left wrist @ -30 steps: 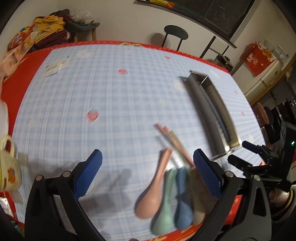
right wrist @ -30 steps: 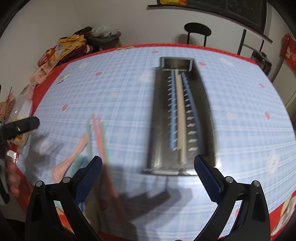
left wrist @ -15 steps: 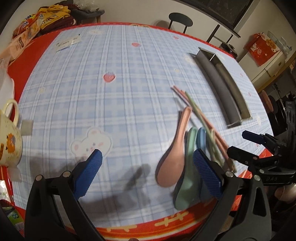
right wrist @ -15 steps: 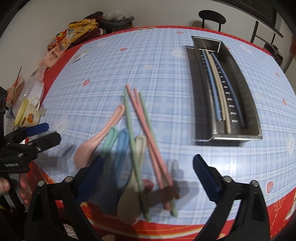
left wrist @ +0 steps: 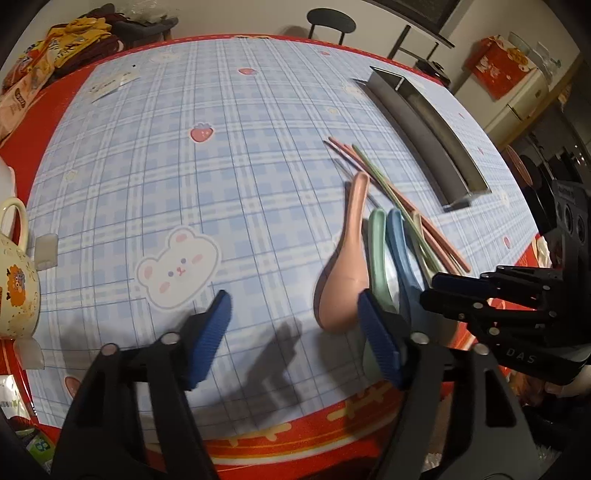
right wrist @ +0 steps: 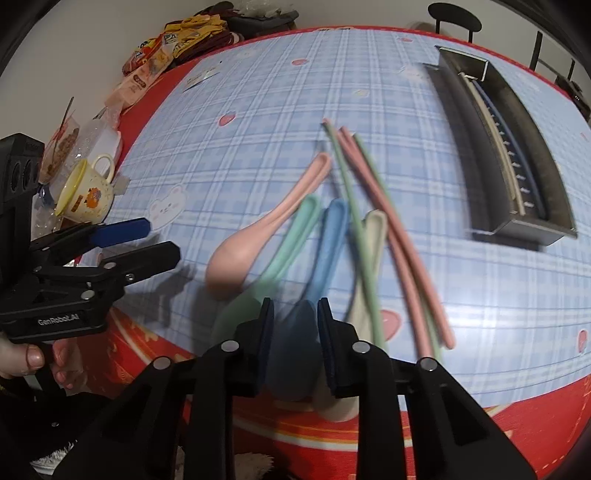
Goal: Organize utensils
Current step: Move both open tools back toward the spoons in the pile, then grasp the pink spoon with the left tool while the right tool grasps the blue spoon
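Pink [right wrist: 258, 236], green [right wrist: 291, 232], blue [right wrist: 328, 243] and beige [right wrist: 369, 258] spoons lie side by side near the table's front edge, with pink and green chopsticks [right wrist: 373, 206] across them. My right gripper [right wrist: 295, 328] is closing, the blue spoon's bowl fills the gap and its pads touch it. My left gripper [left wrist: 295, 325] is also closing and presses on nothing. The pink spoon's [left wrist: 347, 280] bowl lies just inside its right finger [left wrist: 376, 332]. The right gripper [left wrist: 430, 288] shows at right in the left wrist view. A metal tray [right wrist: 546, 199] at the right holds blue and cream chopsticks.
A yellow mug [left wrist: 14, 288] stands at the table's left edge beside plastic containers [right wrist: 99, 140]. Snack bags [left wrist: 74, 37] are piled at the far left corner. A black chair [left wrist: 330, 22] stands behind the table. A hand [right wrist: 33, 358] holds the left gripper [right wrist: 162, 238].
Both grippers have come closer to the spoons near the front edge. The right jaws have narrowed from wide open onto the blue spoon's bowl. The left jaws have narrowed too.
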A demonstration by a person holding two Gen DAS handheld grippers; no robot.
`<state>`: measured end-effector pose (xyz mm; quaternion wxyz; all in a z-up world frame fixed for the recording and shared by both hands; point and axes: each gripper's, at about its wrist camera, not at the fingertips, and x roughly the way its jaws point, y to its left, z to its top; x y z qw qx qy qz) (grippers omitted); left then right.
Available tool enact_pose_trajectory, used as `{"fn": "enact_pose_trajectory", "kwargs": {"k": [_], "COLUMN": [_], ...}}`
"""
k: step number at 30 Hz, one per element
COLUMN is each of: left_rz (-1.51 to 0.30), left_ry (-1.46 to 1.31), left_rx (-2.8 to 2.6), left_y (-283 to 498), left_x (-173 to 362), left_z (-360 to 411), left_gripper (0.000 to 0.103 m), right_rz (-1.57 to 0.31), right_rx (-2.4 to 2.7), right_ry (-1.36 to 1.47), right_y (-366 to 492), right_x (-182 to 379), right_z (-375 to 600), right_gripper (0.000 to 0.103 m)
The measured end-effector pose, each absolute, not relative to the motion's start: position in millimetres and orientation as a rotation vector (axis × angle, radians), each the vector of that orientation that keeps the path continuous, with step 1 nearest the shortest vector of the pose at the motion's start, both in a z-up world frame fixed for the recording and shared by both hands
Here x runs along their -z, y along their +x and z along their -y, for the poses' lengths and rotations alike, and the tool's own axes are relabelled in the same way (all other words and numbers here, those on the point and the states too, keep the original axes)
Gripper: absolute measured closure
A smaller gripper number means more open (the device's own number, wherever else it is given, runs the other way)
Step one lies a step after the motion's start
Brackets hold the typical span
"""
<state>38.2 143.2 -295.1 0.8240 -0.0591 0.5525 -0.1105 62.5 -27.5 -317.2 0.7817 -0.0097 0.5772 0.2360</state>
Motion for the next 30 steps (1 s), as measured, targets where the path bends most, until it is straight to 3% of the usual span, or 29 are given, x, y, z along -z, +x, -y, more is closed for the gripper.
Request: {"fn": "enact_pose_trajectory", "kwargs": {"k": [3,8,30], "left_rz": [-1.172,-1.166,-1.201], "left_ry": [-0.120,-0.101,-0.126], "left_rx": [0.265,0.296,0.356], "left_y": [37,34,27], "left_x": [295,294,306], "left_z": [-143,-141,-139], "left_gripper": [0.049,0.054,0.055], "right_rz": [-1.265,-1.299,-1.324], "right_rx": [-0.502,-0.446,-0.436], "right_ry": [-0.009,0.006,0.014], "right_y": [63,65,49], "right_x": [322,330,329], "right_z": [25,32,35], "right_gripper": [0.080,0.080,0.079]}}
